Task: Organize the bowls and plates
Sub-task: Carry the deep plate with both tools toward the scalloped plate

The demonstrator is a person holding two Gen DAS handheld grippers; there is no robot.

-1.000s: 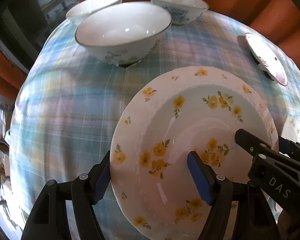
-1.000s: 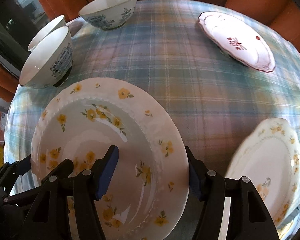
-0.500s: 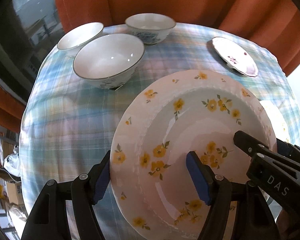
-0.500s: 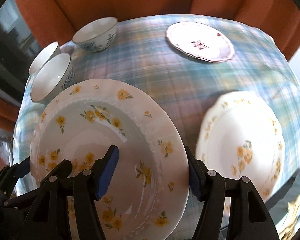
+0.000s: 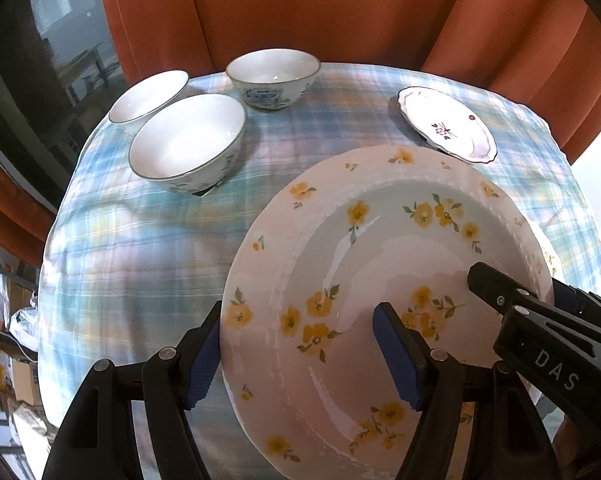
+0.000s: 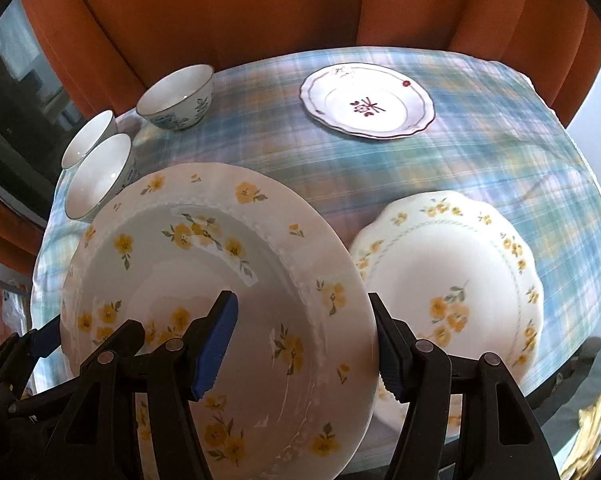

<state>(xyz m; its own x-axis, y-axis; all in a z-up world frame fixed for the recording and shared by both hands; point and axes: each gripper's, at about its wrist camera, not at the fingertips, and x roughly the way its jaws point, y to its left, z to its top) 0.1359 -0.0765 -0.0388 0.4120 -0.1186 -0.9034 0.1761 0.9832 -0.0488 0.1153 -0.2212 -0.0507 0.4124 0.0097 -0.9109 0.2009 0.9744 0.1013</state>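
Observation:
A large white deep plate with yellow flowers (image 5: 380,264) (image 6: 204,264) is held up above the table. My left gripper (image 5: 300,352) is shut on its left rim, one finger under the edge and one inside. My right gripper (image 6: 304,344) is shut on its right rim in the same way. A second yellow-flowered plate (image 6: 452,280) lies on the table to the right, below the held plate. A small plate with a purple flower (image 6: 366,100) (image 5: 446,130) lies at the back right. Three blue-patterned bowls (image 5: 188,142) (image 5: 272,78) (image 5: 148,96) stand at the back left.
The round table (image 5: 140,240) has a blue plaid cloth (image 6: 480,160). Orange curtains (image 5: 320,8) hang close behind it. Bags and clutter (image 5: 4,344) lie on the floor at the left of the table.
Both grippers have risen with the yellow-flowered plate. The table, bowls and other plates now look smaller and farther below.

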